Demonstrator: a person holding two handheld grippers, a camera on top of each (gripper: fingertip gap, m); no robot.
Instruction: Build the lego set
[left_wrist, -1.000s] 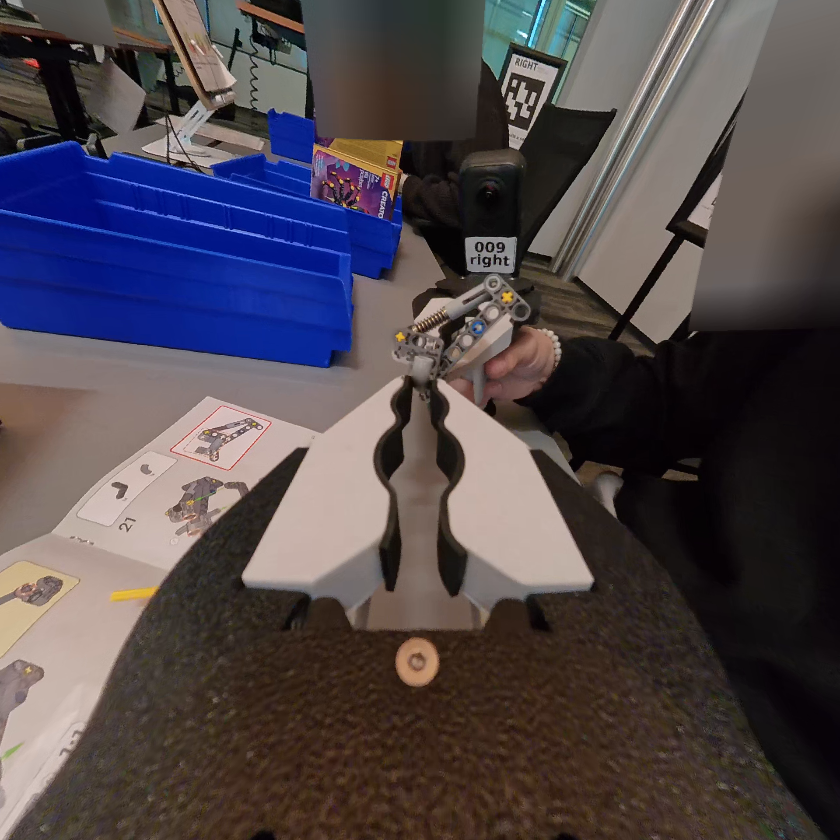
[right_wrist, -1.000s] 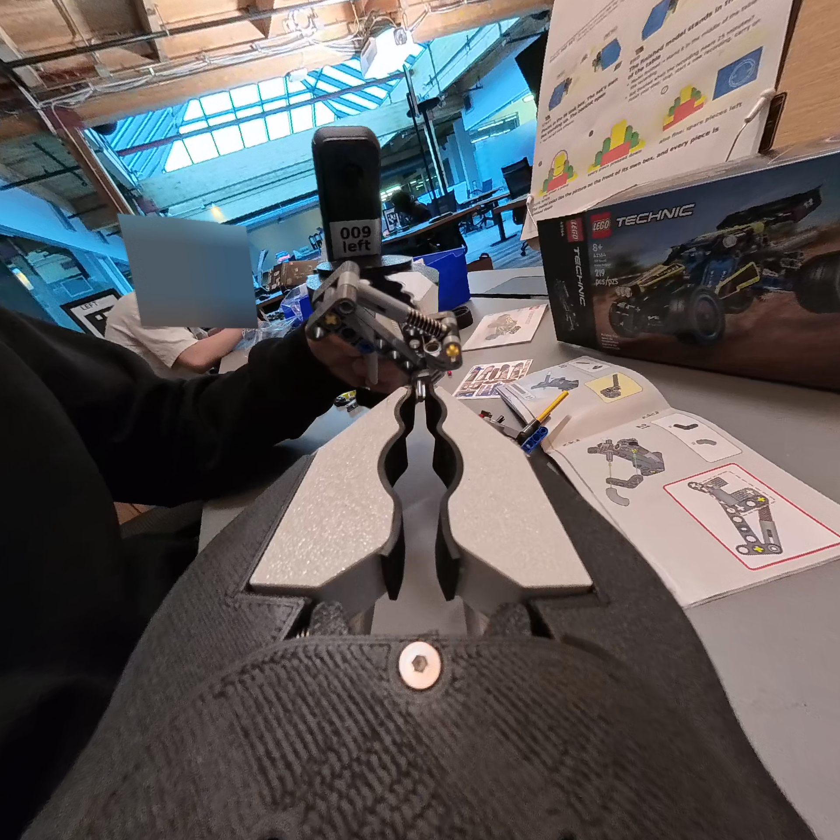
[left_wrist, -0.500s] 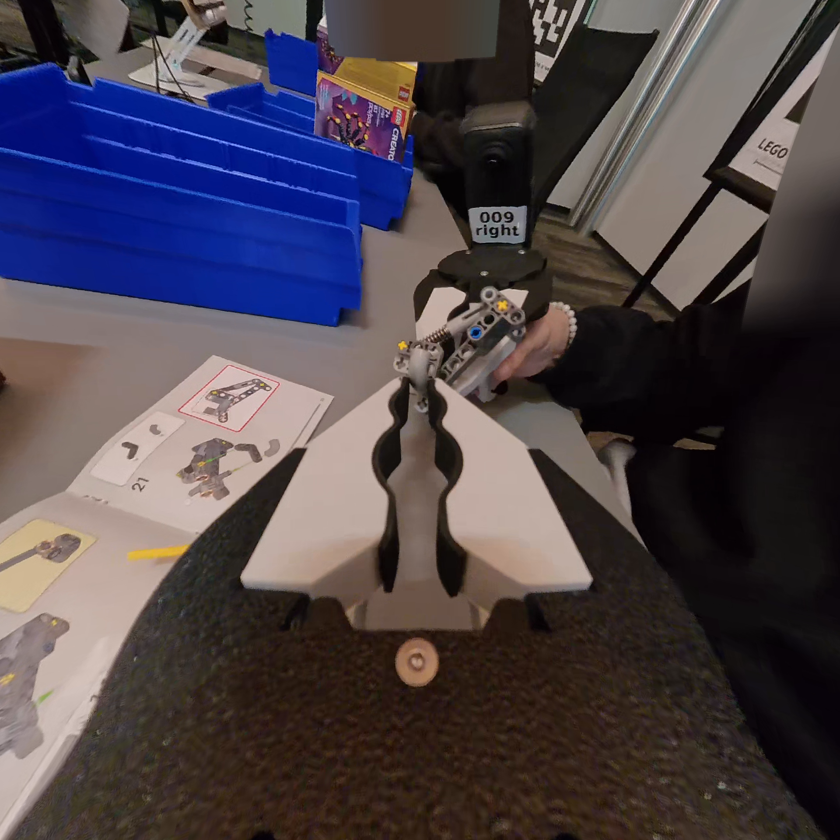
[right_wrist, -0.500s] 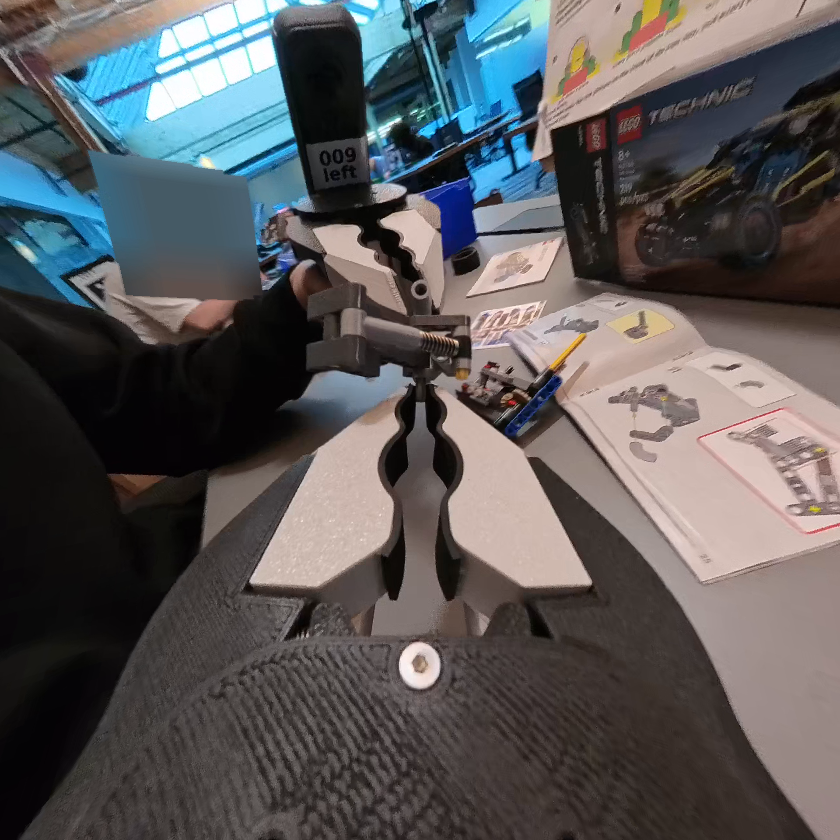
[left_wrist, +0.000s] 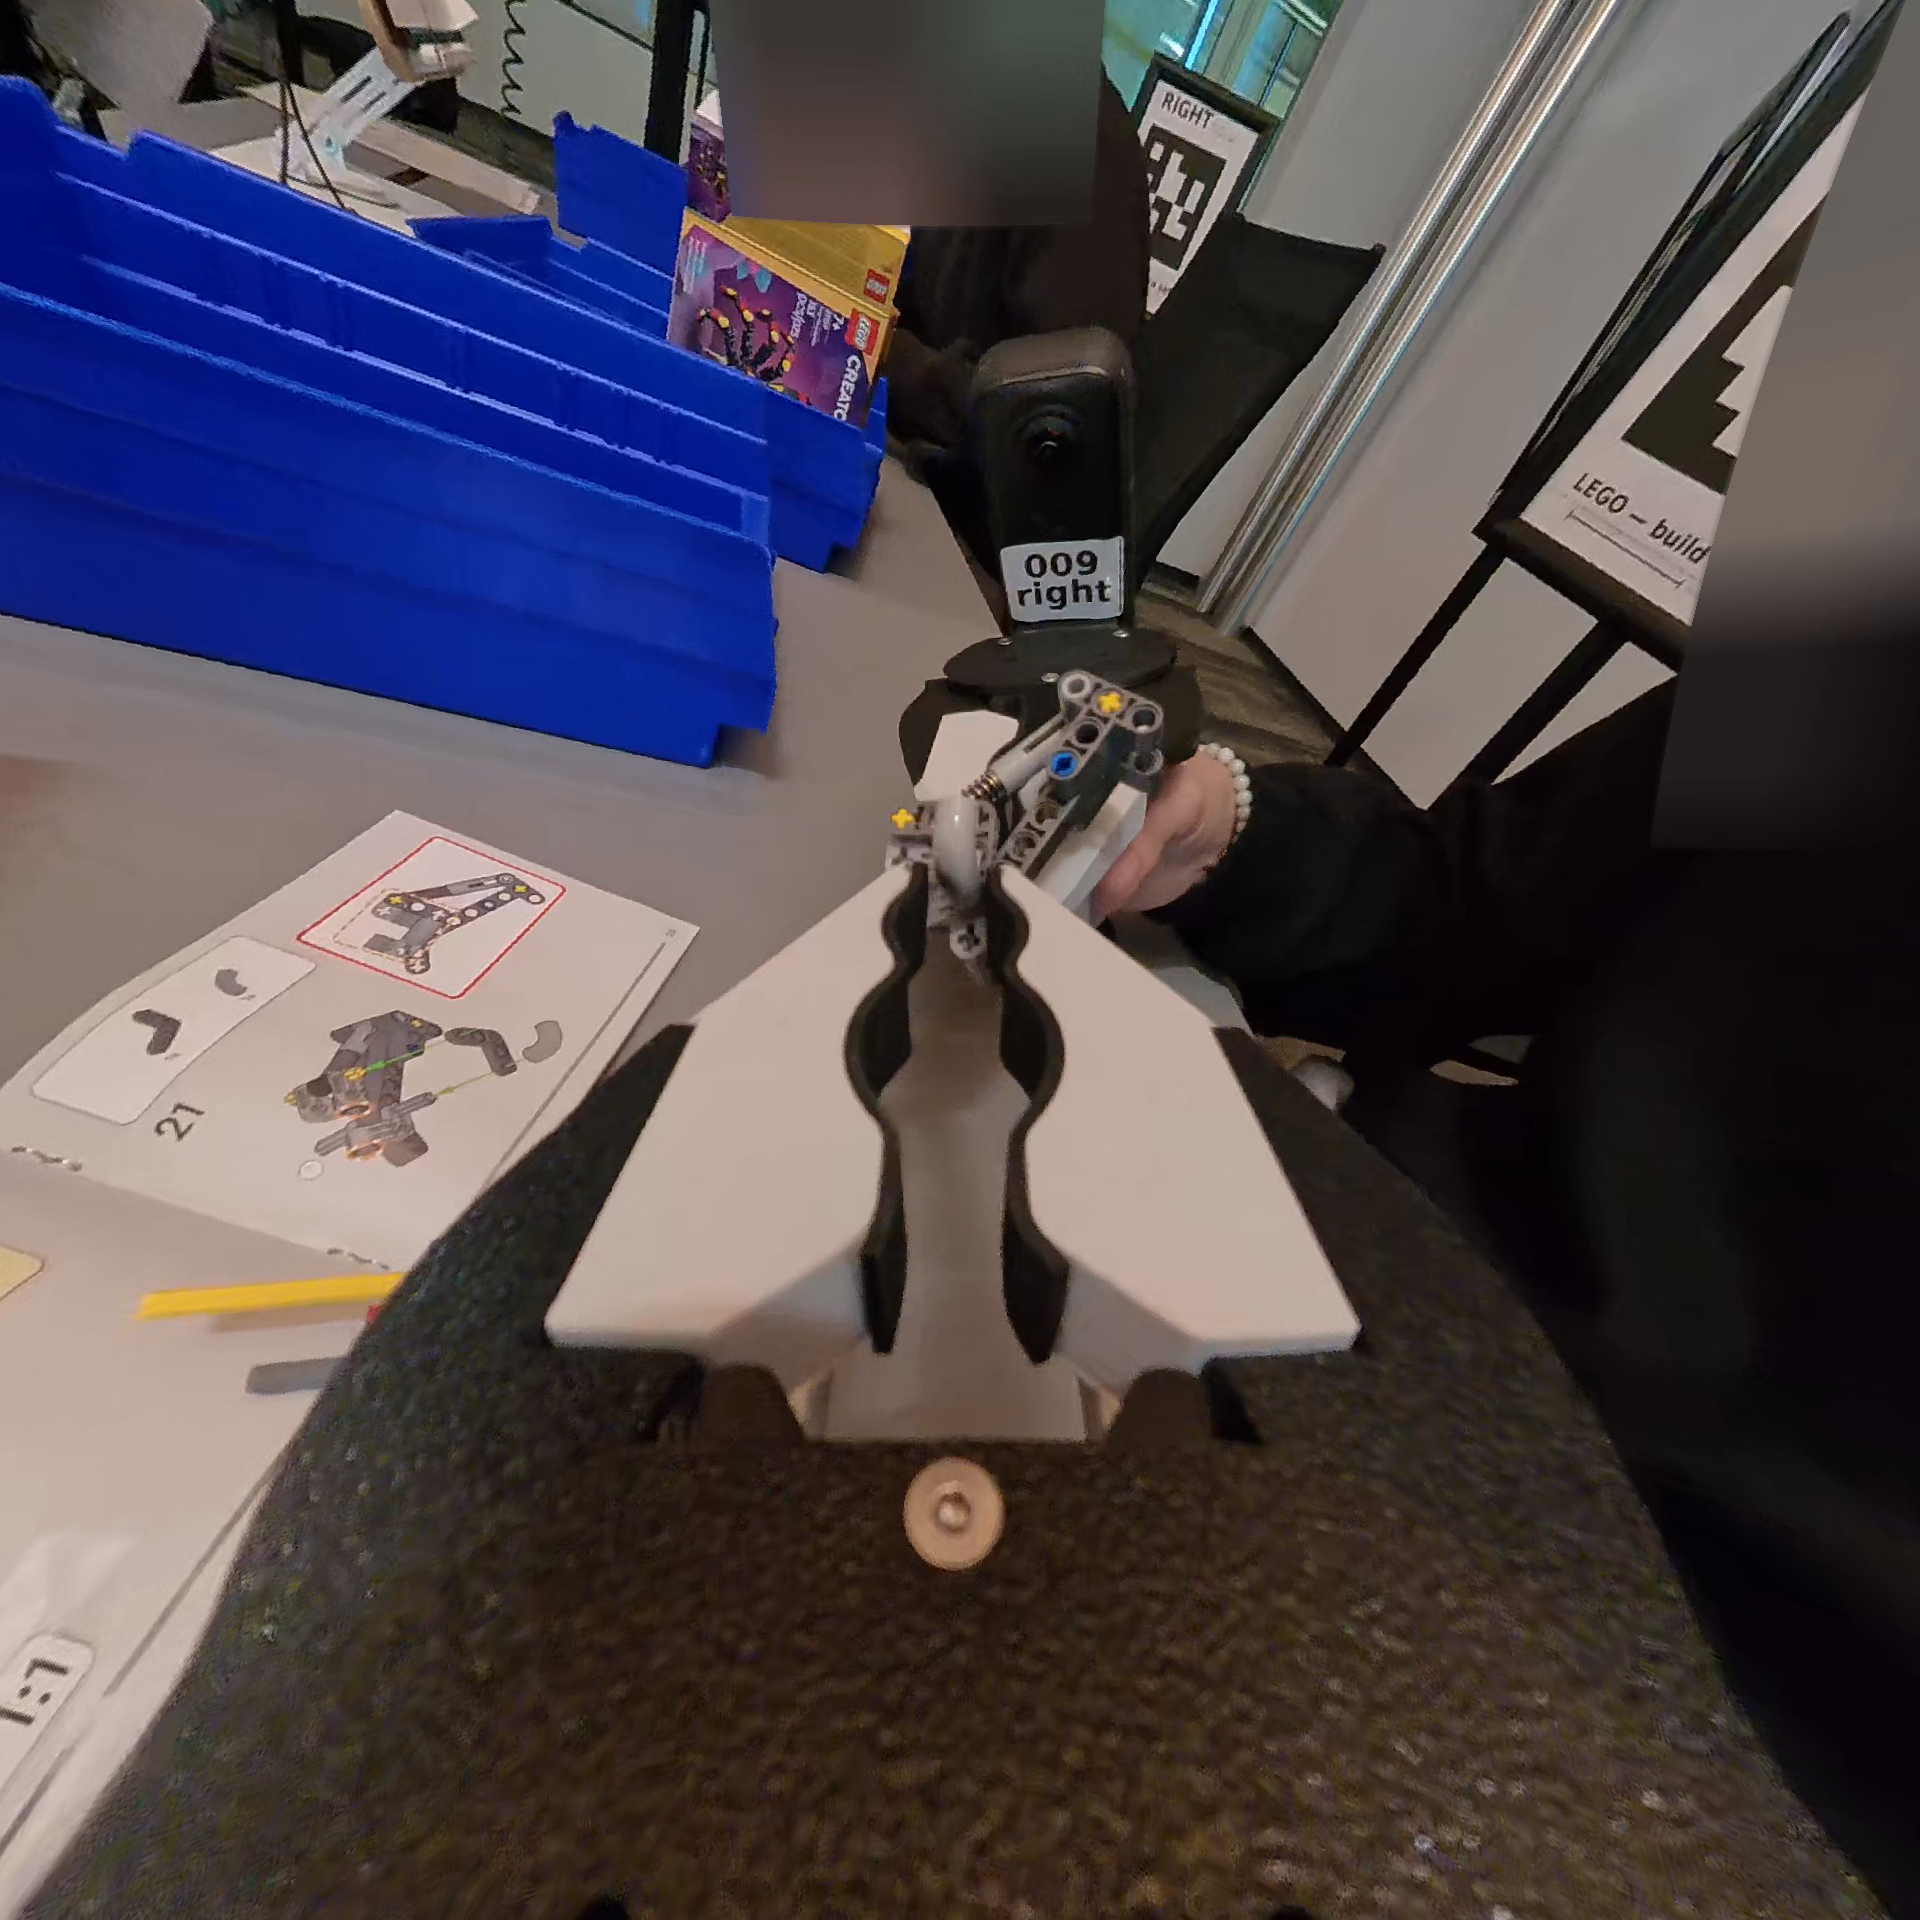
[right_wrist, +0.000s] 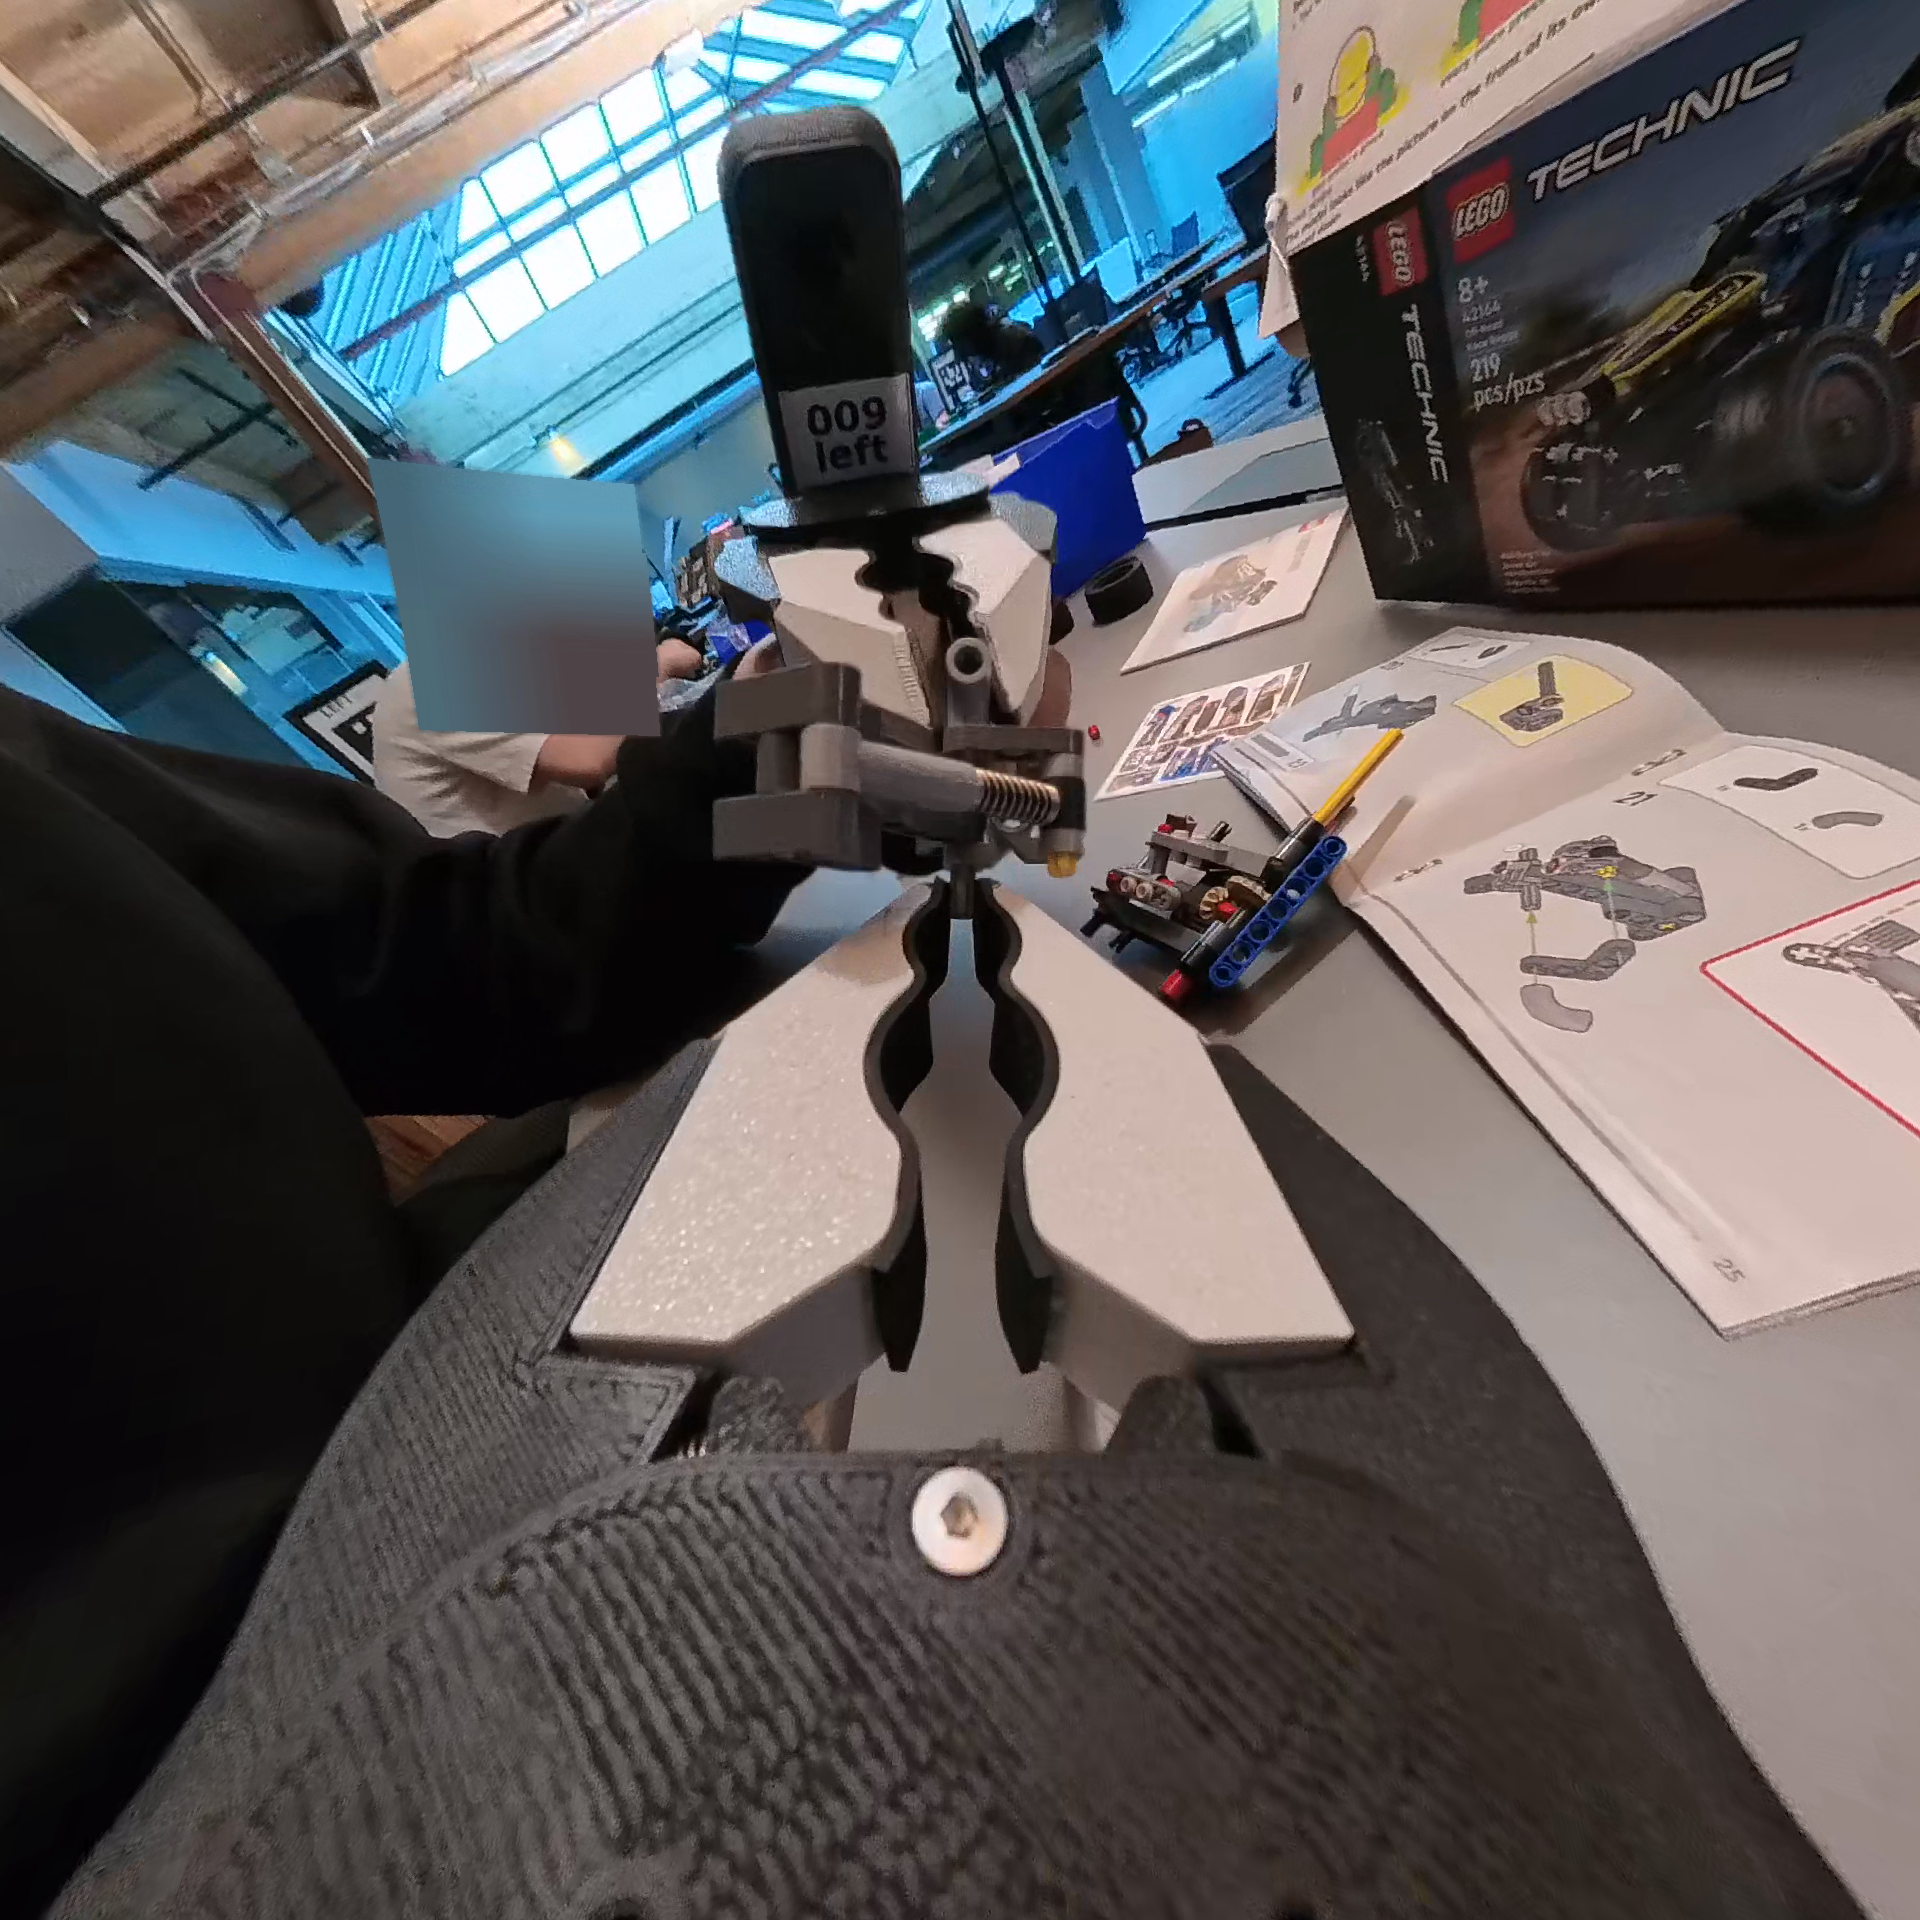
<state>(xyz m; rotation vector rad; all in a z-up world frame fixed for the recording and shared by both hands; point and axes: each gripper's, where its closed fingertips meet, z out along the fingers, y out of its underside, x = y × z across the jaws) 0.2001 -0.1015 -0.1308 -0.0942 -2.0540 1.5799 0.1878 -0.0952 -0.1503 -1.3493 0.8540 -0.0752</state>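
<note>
Above the table (right_wrist: 1455, 1091), both grippers pinch one grey assembly (right_wrist: 894, 774): the left gripper (left_wrist: 951, 899) is closed on its light-grey end, the right gripper (right_wrist: 961, 899) closed on a thin peg beneath. Its long axis, along the spring, lies level and crosswise in the right view. Opposed twisting could probably pop a joint or slip the peg.

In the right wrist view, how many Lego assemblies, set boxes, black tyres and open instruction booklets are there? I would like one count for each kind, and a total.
Lego assemblies: 2 (held assembly, table assembly)
Set box: 1
Black tyre: 1
Open instruction booklet: 1
Total: 5
</note>
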